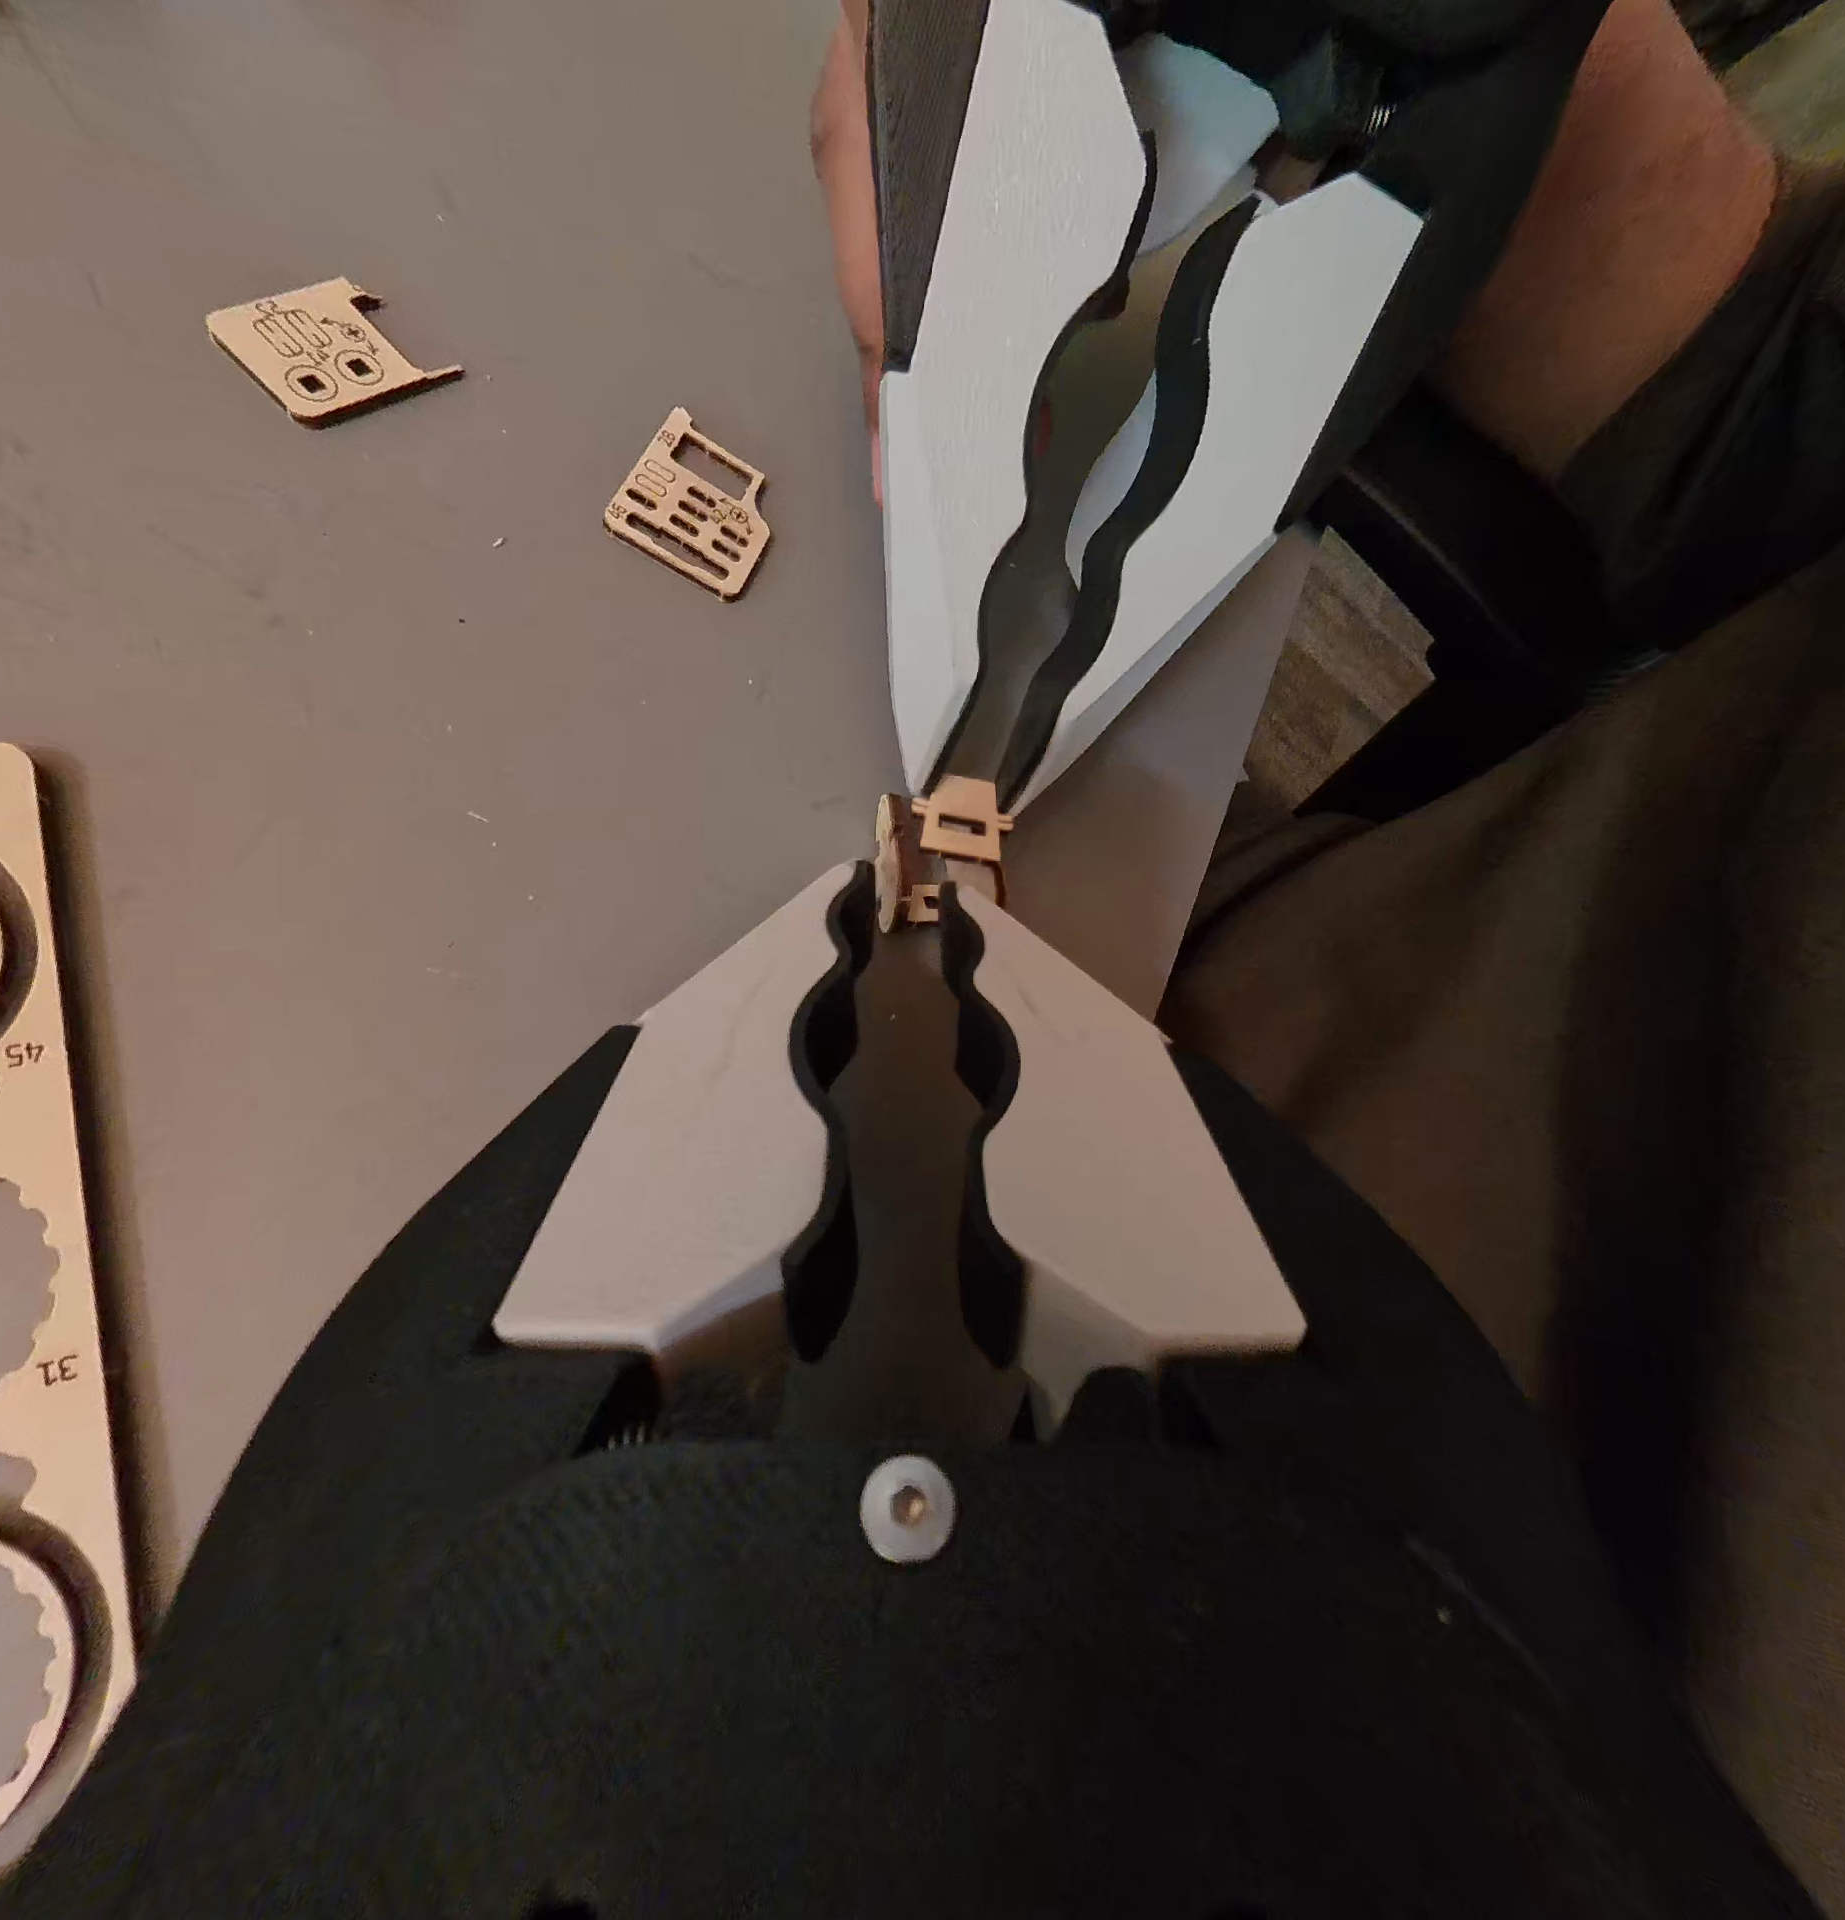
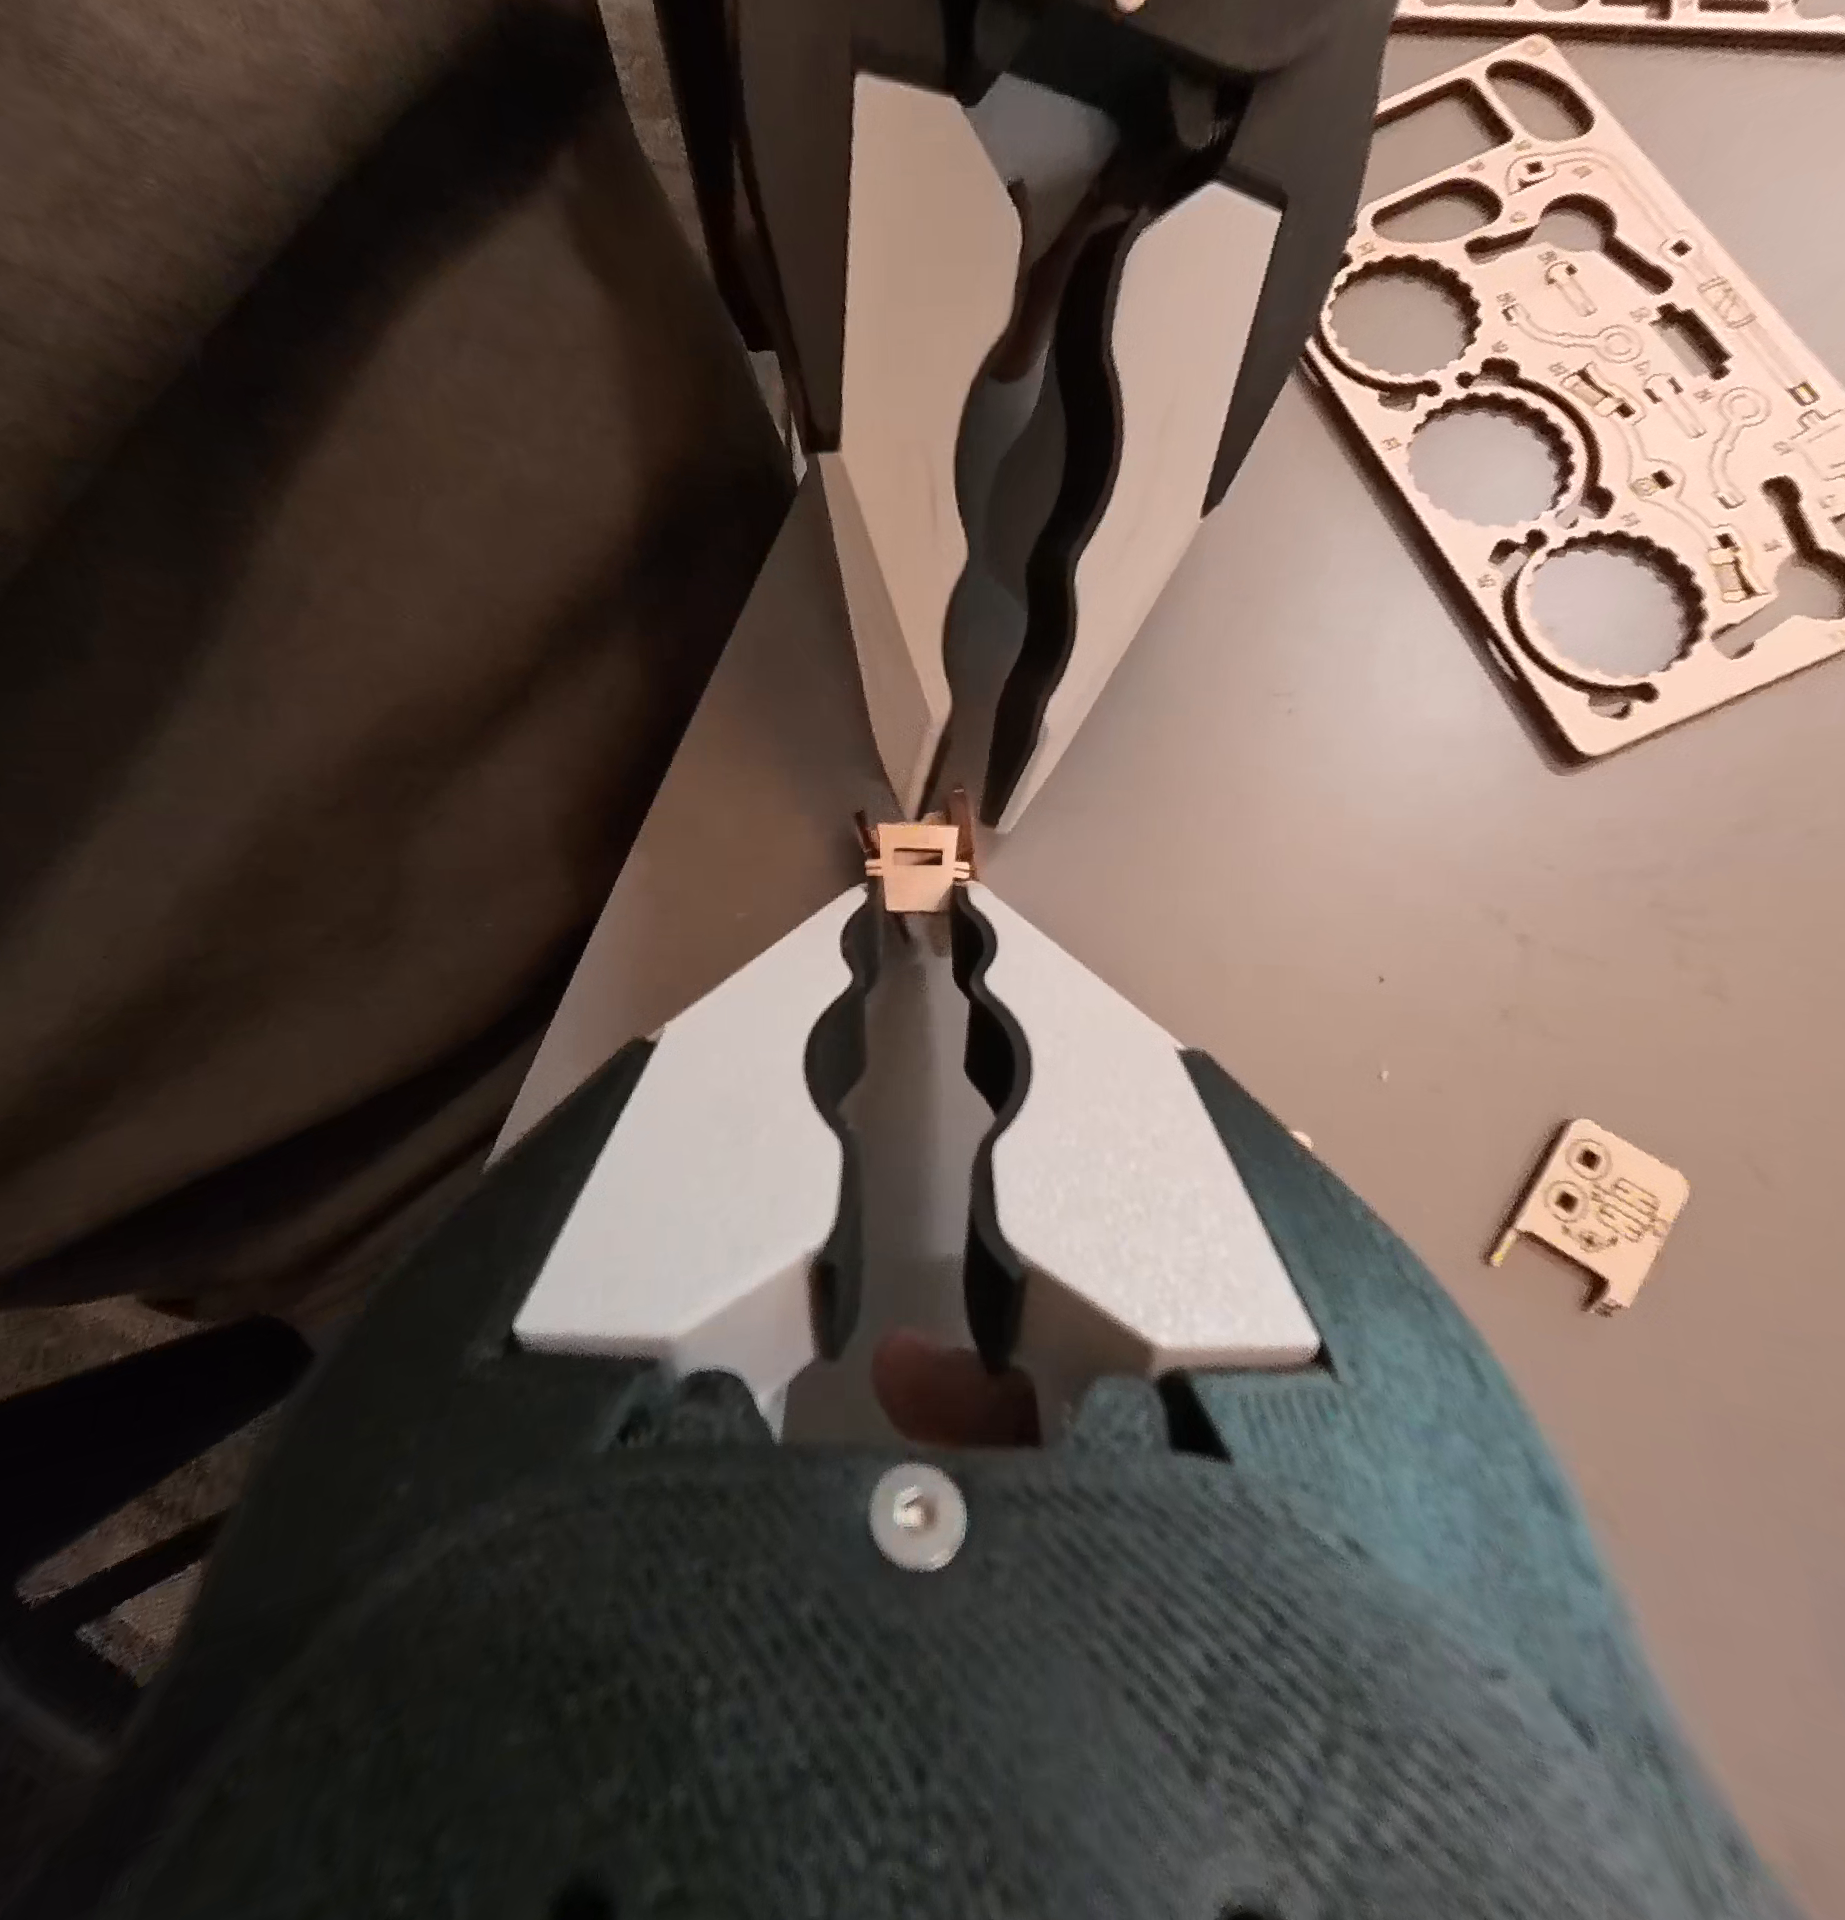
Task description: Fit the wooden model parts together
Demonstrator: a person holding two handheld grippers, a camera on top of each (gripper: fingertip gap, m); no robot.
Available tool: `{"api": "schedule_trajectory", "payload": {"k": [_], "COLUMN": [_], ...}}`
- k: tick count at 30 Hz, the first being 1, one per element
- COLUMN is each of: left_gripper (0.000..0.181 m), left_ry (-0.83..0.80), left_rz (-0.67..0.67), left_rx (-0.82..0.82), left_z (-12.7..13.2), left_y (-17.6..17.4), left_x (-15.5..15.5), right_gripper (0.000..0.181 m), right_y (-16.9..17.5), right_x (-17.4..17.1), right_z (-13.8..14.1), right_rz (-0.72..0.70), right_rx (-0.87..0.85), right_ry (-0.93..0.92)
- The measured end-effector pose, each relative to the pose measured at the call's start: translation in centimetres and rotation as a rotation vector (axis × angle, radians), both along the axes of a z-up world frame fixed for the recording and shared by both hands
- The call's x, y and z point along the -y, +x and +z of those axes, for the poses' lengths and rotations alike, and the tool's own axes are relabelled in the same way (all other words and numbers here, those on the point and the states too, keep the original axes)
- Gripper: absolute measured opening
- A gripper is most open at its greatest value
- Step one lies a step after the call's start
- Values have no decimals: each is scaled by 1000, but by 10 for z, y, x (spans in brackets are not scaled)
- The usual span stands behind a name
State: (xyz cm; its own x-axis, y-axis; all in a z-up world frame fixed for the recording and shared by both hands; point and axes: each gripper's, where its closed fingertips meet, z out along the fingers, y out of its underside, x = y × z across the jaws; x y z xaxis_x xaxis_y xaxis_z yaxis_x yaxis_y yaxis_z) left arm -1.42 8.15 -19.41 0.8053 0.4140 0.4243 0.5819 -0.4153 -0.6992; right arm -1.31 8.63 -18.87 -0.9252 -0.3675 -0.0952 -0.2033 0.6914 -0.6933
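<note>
My two grippers meet tip to tip above the near edge of the grey table (image 1: 378,779). My left gripper (image 1: 905,904) is shut on a small round wooden piece (image 1: 890,862). My right gripper (image 1: 968,795) comes in from the top of the left wrist view, shut on a small slotted wooden block (image 1: 959,823). The two pieces touch, side against side. In the right wrist view the right gripper (image 2: 913,899) holds the slotted block (image 2: 916,868) and the left gripper (image 2: 954,816) faces it from above; the round piece is mostly hidden behind the block.
Two loose flat wooden parts (image 1: 331,353) (image 1: 689,509) lie on the table. A punched-out wooden sheet (image 2: 1583,416) lies to the left gripper's left. Another loose part (image 2: 1593,1210) lies near the right gripper. A person's forearm (image 1: 1624,260) and dark clothing (image 2: 274,623) are beyond the table edge. My two grippers' fingertips are within a few centimetres of each other.
</note>
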Motion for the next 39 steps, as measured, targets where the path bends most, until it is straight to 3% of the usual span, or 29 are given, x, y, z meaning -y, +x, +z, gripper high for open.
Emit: {"api": "schedule_trajectory", "payload": {"k": [4, 22, 39], "left_gripper": [2, 1, 1], "left_ry": [-22, -15, -31], "left_rz": [7, 24, 27], "left_rx": [-8, -1, -17], "left_z": [-2, -2, -3], "left_y": [-1, -3, -4], "left_x": [-2, -1, 1], "right_gripper": [11, 11, 12], "right_y": [0, -2, -10], "right_x": [0, 1, -17], "right_z": [-2, -1, -10], "right_rz": [5, -20, -151], "right_rx": [-1, -14, -32], "right_ry": [7, 10, 44]}}
